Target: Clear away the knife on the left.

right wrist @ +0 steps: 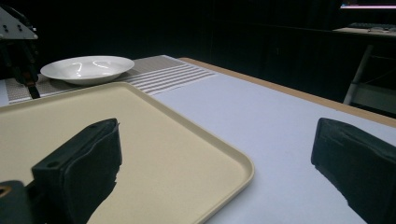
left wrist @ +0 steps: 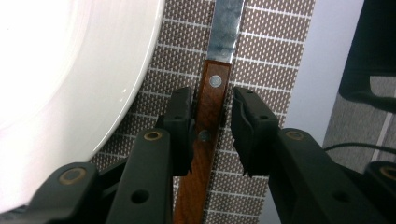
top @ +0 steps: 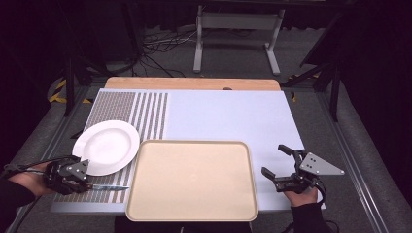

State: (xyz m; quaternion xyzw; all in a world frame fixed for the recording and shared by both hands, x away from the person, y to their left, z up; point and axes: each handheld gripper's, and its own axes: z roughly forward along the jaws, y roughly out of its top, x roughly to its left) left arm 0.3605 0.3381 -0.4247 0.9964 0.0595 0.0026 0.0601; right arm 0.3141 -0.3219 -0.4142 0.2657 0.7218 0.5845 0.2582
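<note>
Basically, beige tray (top: 192,180) sits at the table's (top: 228,116) 6 o'clock edge, nothing on it, with bare pale surface open toward 12 and 3 o'clock. White plate (top: 106,146) lies at 9 o'clock on the patterned mat (top: 127,110), just beside the tray's left rim. Knife (top: 108,187) lies flat on the mat at 7 o'clock, long axis left-right, blade pointing to 3 o'clock at the tray. Left gripper (left wrist: 212,119) straddles the wooden handle (left wrist: 205,140); jaws part-closed, one pad touching, a sliver of gap at the other. Right gripper (top: 278,162) at 4 o'clock off the tray's right edge, jaws wide apart, holding nothing.
</note>
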